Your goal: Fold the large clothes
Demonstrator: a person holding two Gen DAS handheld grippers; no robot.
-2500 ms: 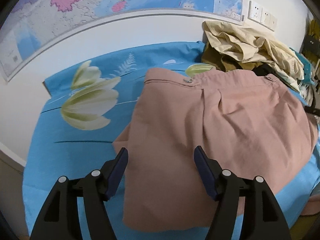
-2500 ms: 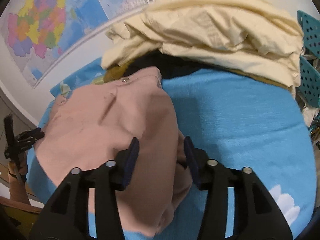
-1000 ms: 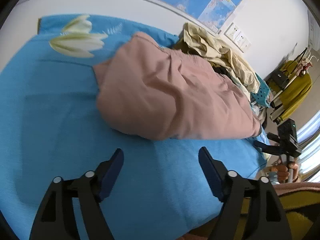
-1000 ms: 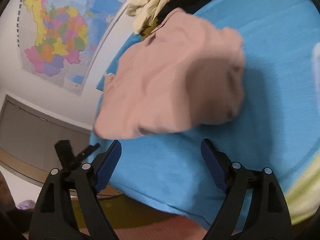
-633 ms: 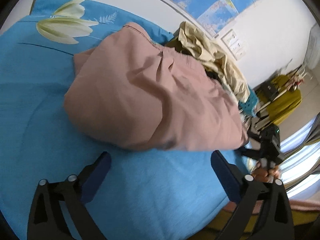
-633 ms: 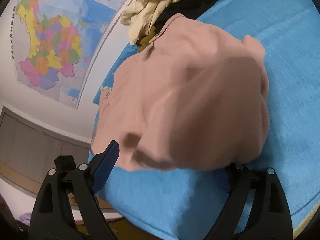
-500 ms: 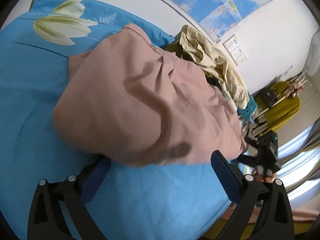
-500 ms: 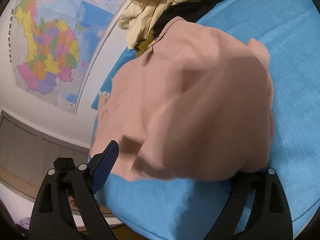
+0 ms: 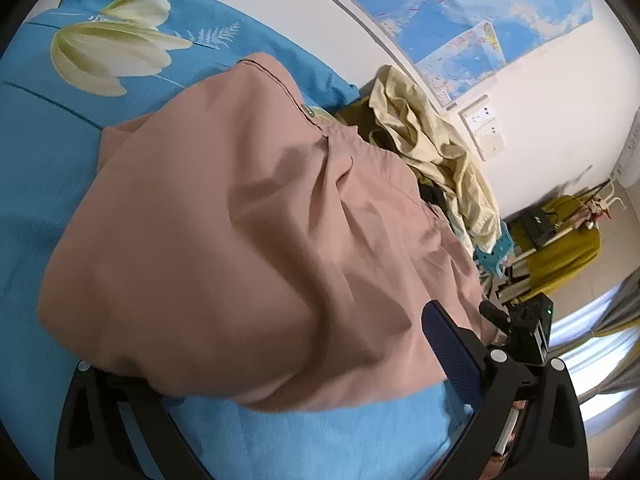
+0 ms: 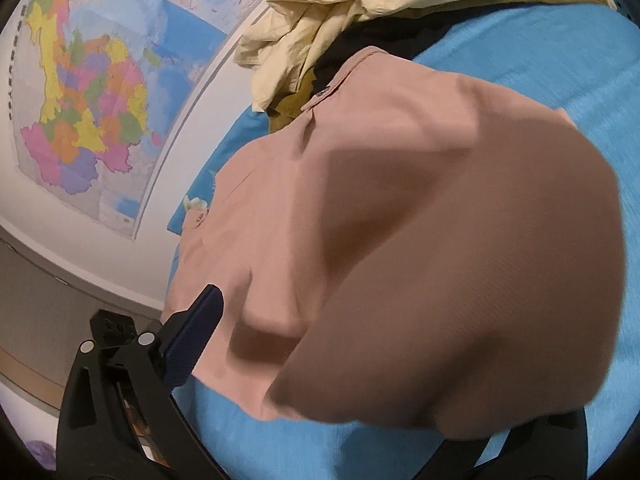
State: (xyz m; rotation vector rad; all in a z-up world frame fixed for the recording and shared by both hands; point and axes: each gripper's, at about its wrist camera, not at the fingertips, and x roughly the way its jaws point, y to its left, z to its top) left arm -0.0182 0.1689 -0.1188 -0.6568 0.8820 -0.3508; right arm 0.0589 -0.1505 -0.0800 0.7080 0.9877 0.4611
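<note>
Pink garment (image 9: 248,240) lies bunched on blue bedsheet (image 9: 48,184), its near hem covering one finger of each tool. Left gripper (image 9: 304,364): jaws wide, cloth between, no pinch seen. Right gripper (image 10: 384,364): jaws opening, cloth between. Cream clothes pile (image 9: 436,148) just behind; wall map (image 10: 84,92) beyond bed edge.

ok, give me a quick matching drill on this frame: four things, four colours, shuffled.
Things:
1. folded garment
2. bedsheet
3. crumpled clothes pile
4. tong pads

Colours:
A. dark blue
B. pale yellow
C. dusty pink
D. bright blue with a flower print

Pairs: 1-C, 2-D, 3-B, 4-A
</note>
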